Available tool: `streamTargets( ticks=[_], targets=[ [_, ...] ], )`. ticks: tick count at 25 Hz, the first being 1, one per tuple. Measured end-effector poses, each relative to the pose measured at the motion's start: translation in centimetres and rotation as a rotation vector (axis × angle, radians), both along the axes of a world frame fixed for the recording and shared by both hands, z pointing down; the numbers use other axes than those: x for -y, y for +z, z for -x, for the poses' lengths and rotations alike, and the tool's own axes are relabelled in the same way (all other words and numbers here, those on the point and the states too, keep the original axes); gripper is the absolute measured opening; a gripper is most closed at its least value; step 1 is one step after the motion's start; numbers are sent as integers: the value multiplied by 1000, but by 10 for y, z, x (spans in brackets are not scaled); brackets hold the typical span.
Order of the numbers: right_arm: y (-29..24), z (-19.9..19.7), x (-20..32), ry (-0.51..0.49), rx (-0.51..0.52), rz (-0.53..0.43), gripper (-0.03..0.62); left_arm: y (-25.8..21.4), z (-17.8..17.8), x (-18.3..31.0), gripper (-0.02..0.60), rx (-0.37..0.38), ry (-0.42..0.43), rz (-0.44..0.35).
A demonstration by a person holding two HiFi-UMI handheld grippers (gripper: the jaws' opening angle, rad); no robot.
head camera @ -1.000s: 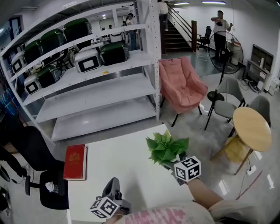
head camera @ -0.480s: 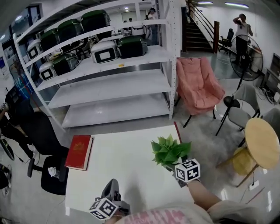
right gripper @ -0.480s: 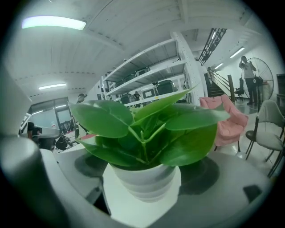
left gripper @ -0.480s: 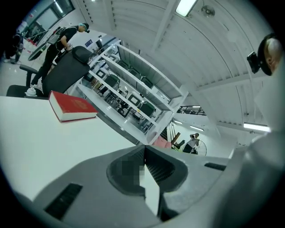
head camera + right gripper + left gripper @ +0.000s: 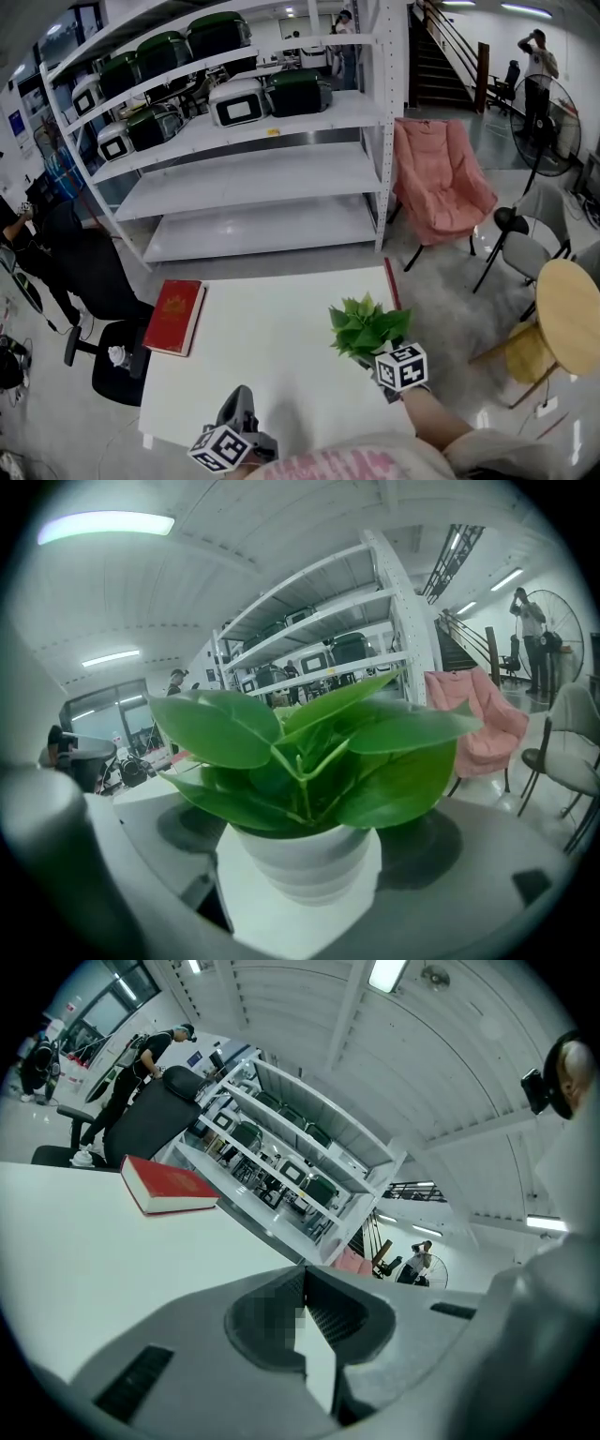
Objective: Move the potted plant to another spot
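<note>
Right gripper view shows the right gripper with its jaws closed on the white ribbed pot of the green leafy potted plant, near the right edge of the white worktop. The left gripper has its jaws together, with nothing between them. A red hardcover book lies at the worktop's left edge.

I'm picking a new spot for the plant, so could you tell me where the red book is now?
In the head view, the red hardcover book lies at the far-left corner of the white table, well left of the green potted plant.
</note>
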State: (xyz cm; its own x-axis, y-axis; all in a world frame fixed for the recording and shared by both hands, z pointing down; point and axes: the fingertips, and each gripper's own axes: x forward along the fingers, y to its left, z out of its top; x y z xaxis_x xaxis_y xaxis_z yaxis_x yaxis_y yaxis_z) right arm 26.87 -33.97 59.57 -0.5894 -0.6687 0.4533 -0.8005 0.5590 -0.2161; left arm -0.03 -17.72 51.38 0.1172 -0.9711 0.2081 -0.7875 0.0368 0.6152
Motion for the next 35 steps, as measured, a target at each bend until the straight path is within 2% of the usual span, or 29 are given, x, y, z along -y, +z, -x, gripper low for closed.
streamTargets(
  ticks=[14, 35],
  targets=[
    [7, 0, 1, -1, 2, 6, 497, 0, -3, 11, 2, 7, 25, 5],
    [12, 1, -7, 57, -2, 20, 497, 9, 10, 6, 2, -25, 49, 25]
  ],
)
